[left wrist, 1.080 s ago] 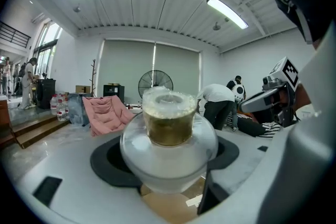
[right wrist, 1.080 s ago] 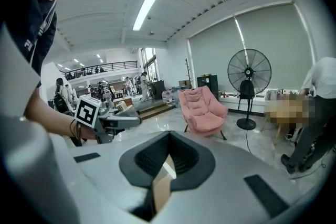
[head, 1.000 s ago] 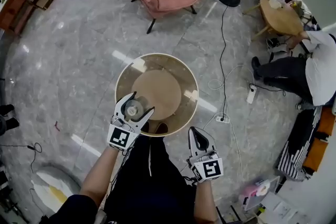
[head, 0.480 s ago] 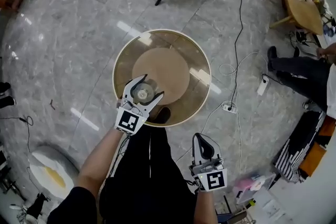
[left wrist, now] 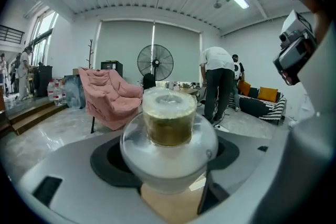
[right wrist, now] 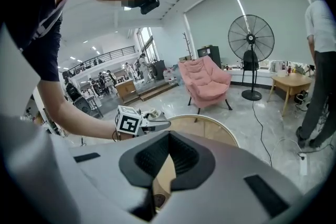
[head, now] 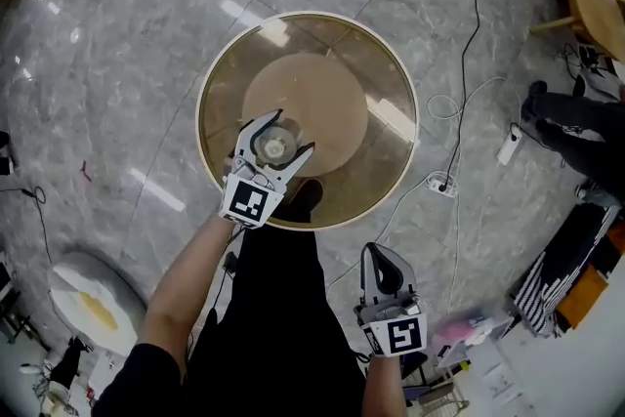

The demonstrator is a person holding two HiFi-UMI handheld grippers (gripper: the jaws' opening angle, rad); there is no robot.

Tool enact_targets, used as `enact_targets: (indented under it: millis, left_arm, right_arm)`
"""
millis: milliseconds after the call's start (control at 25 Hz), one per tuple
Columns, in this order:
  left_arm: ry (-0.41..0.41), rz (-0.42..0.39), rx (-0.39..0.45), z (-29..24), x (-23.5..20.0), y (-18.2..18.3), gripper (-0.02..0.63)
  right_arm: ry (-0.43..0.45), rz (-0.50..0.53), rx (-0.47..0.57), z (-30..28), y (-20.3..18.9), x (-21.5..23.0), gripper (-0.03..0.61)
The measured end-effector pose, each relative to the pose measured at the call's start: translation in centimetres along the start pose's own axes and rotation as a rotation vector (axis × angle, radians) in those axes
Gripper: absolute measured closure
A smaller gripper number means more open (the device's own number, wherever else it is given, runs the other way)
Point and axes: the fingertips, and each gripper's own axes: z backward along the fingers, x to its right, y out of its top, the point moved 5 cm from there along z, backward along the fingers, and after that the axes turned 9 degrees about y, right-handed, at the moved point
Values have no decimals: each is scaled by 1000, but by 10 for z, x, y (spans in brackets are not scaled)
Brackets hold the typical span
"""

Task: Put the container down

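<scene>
Container (head: 271, 148) held over the round table (head: 391, 63)
My left gripper (head: 283, 134) clamps the clear lidded container in its fingers (head: 246, 140); my right gripper (head: 377, 251), fingers closed and empty, hangs well apart.

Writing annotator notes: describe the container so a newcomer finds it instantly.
Find the round glass-topped table on the marble floor. Over its near-left part the left tool grips the container, a clear bulbous jar with olive-brown contents and a frosted cap. It is the only thing held; the right tool hangs empty off the table.
</scene>
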Motion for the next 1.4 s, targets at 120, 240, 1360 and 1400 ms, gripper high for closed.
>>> enact_targets:
  millis: [120, 240, 1360, 1400]
  left_arm:
    - [-14, 0, 0, -19, 5, -28, 258]
    - [-9, -4, -4, -35, 6, -53, 258]
    - [-30, -85, -172, -101, 16, -144, 258]
    - [-28, -85, -172, -102, 16, -144, 258]
  right_arm:
    - [17, -14, -6, -9, -20, 3, 552]
    - [36, -19, -19, -19, -41, 6, 552]
    - [44, -43, -54, -43, -101, 30, 552]
    - [44, -45, -54, -44, -101, 30, 552]
